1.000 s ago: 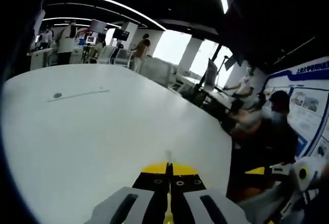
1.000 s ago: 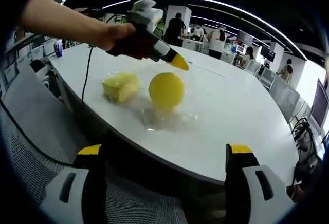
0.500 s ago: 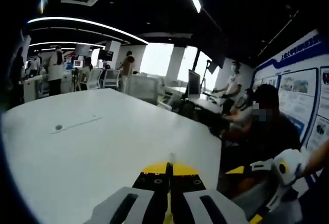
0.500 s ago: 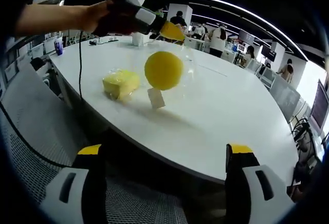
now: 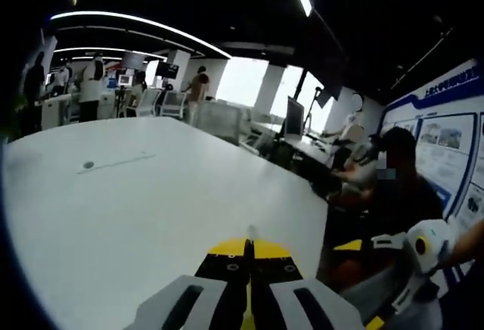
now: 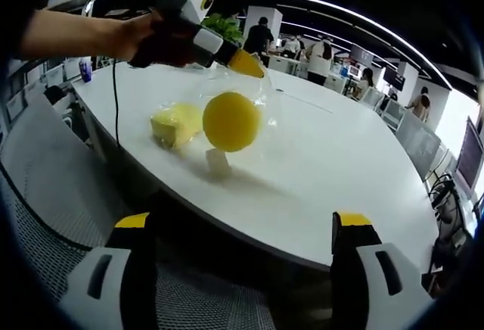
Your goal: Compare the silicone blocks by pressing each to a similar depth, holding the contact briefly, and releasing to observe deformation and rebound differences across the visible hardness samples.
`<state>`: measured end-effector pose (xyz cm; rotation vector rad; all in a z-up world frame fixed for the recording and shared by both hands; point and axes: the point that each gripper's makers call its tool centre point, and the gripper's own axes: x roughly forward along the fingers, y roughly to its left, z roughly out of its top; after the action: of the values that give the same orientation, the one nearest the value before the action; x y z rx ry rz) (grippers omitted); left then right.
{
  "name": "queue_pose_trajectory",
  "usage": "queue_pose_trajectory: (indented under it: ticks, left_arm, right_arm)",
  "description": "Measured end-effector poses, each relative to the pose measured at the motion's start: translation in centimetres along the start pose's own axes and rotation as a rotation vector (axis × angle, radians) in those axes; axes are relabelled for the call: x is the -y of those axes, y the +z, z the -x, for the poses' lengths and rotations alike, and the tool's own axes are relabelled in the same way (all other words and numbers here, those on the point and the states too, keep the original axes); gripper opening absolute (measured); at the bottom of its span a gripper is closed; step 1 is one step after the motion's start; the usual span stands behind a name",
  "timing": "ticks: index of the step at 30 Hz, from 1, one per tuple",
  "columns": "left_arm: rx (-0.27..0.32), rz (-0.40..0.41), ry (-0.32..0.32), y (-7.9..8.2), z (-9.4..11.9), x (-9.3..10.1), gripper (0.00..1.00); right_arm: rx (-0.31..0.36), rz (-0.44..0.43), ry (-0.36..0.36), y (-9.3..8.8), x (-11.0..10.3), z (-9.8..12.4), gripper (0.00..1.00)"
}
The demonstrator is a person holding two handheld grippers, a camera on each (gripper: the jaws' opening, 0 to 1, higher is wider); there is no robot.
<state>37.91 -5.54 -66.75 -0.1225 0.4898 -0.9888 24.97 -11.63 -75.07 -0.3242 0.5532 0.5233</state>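
- Overhead, the left gripper (image 6: 246,63) pinches a clear bag (image 6: 257,103) — its jaws pressed together — with the yellow ball (image 6: 231,121) hanging below its tips.
- Right gripper (image 6: 246,228): jaws spread wide, holding nothing; yellow block (image 6: 175,124) on the white table (image 6: 340,171), well ahead.

1 round yellow block (image 6: 231,121), 1 squarish yellow block (image 6: 176,125), 1 small clear block (image 6: 218,162), 2 claws.

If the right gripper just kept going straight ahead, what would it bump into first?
Probably the near edge of the white table, which lies straight ahead between the open jaws of the right gripper. The yellow ball sits further on and higher. Depth is hard to judge.
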Motion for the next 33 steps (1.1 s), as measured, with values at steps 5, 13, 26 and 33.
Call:
queue_pose_trajectory:
  ticks: [5,13,26,33]
  left_arm:
    - [0.015,0.029,0.012,0.1,0.6,-0.5,0.00]
    - [0.033,0.019,0.009,0.9,1.2,0.1,0.00]
    - [0.041,0.027,-0.025,1.3,1.6,1.0,0.00]
    - [0.055,0.012,-0.037,1.8,2.1,2.3,0.00]
  right_arm:
    - [0.000,0.003,0.004,0.0,-0.1,0.0,0.90]
    - [0.001,0.001,0.001,0.0,0.0,0.2,0.90]
    - [0.001,-0.004,0.004,0.0,0.0,0.2,0.90]
    - [0.000,-0.018,0.029,0.1,-0.2,0.1,0.90]
